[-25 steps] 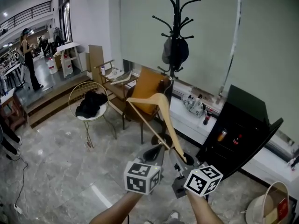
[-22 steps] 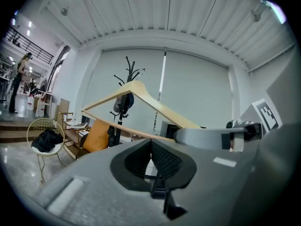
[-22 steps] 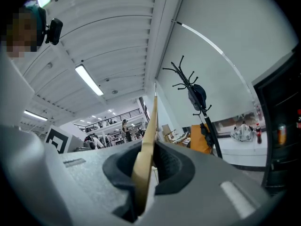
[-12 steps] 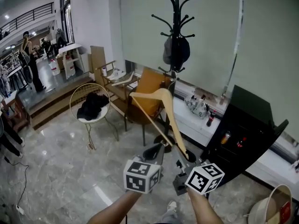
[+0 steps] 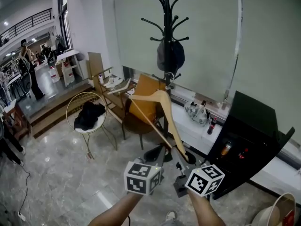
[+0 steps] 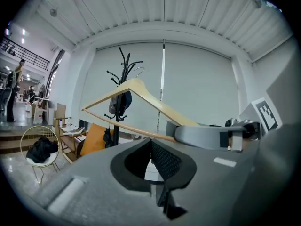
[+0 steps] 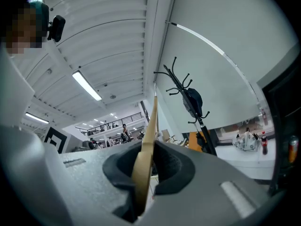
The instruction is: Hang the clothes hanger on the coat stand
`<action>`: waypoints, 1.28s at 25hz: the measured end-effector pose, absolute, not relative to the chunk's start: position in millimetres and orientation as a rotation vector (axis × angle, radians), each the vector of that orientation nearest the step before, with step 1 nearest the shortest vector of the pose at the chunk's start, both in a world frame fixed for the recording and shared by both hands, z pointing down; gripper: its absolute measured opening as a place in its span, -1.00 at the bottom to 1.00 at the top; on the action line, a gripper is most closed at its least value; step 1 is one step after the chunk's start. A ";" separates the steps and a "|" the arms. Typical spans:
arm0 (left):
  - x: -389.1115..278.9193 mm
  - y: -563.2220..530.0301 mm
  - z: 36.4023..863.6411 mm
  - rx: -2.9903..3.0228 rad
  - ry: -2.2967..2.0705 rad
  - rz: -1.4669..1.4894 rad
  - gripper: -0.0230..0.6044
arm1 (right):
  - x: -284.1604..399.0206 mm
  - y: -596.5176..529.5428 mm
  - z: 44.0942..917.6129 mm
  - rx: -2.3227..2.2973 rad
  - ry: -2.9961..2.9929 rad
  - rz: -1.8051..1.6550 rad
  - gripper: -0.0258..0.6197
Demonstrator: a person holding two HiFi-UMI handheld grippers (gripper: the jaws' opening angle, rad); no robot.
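The wooden clothes hanger (image 5: 155,100) is held up in the middle of the head view, hook end toward the black coat stand (image 5: 166,32). A dark cap hangs on that stand. My right gripper (image 5: 184,160) is shut on the hanger's lower right end; in the right gripper view the hanger (image 7: 149,131) rises edge-on from between the jaws of that gripper (image 7: 146,166). My left gripper (image 5: 159,153) sits just left of it, jaws shut with nothing between them. In the left gripper view the hanger (image 6: 141,91) crosses just beyond that gripper (image 6: 150,145), in front of the coat stand (image 6: 123,72).
An orange chair (image 5: 143,105) stands at the foot of the coat stand, with a wooden chair behind it. A round gold chair (image 5: 87,114) with black cloth is at the left. A black cabinet (image 5: 249,135) stands at the right beside a white ledge (image 5: 188,126) with bottles.
The coat stand has shifted up and left in the head view, and the hanger's hook end has come closer to its lower pegs. Both grippers keep the same hold.
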State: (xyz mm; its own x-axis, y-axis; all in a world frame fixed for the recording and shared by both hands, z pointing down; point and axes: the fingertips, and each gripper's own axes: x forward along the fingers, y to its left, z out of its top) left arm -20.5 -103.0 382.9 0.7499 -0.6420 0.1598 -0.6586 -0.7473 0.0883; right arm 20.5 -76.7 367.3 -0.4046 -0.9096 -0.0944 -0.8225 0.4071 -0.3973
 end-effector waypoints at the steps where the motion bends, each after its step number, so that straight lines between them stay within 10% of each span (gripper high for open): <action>1: -14.3 -109.5 383.1 2.805 -1.053 0.181 -0.91 | 27.0 -83.4 367.4 -1.504 2.375 -0.417 -0.79; 32: 77.3 -202.1 374.3 2.743 -1.236 0.188 -0.91 | 133.4 -175.4 361.2 -1.388 2.466 -0.412 -0.79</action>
State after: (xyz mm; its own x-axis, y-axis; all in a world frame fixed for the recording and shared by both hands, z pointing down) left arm 77.3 -202.1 374.3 0.6575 -0.7351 0.1653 -0.7510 -0.6572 0.0643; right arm 133.4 -175.4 361.2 -0.4988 -0.8606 -0.1028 -0.7803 0.4976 -0.3788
